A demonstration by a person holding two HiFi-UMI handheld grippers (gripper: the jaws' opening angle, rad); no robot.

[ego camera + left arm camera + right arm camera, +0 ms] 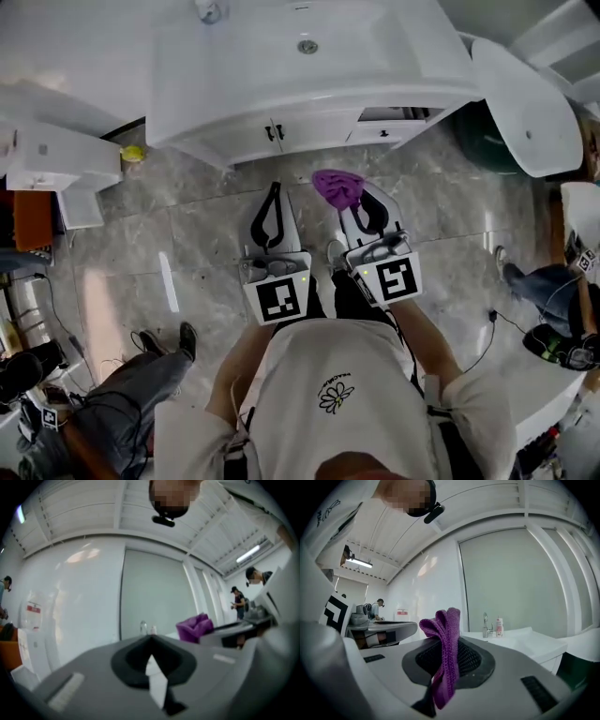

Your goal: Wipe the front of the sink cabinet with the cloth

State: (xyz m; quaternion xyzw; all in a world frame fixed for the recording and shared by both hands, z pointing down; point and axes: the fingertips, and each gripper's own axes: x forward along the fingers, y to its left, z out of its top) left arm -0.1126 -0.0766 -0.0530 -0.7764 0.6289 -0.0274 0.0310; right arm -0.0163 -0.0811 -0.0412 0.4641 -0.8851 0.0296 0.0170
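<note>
The white sink cabinet (281, 129) stands ahead of me, its two front doors shut with dark handles at the middle; its basin top (520, 641) also shows in the right gripper view. My right gripper (354, 199) is shut on a purple cloth (336, 187), held in the air short of the cabinet front. The cloth (445, 658) hangs bunched between the jaws. My left gripper (275, 191) hovers beside it, shut with nothing in it, and its jaws meet at the tip (150, 640). From there the cloth (194, 626) shows to the right.
A tap (486, 624) and a small bottle (500, 626) stand on the basin. A white fixture (525, 103) is at the right, a white unit (56, 159) at the left. A yellow object (132, 153) lies on the marble floor. People's legs (141, 375) are nearby.
</note>
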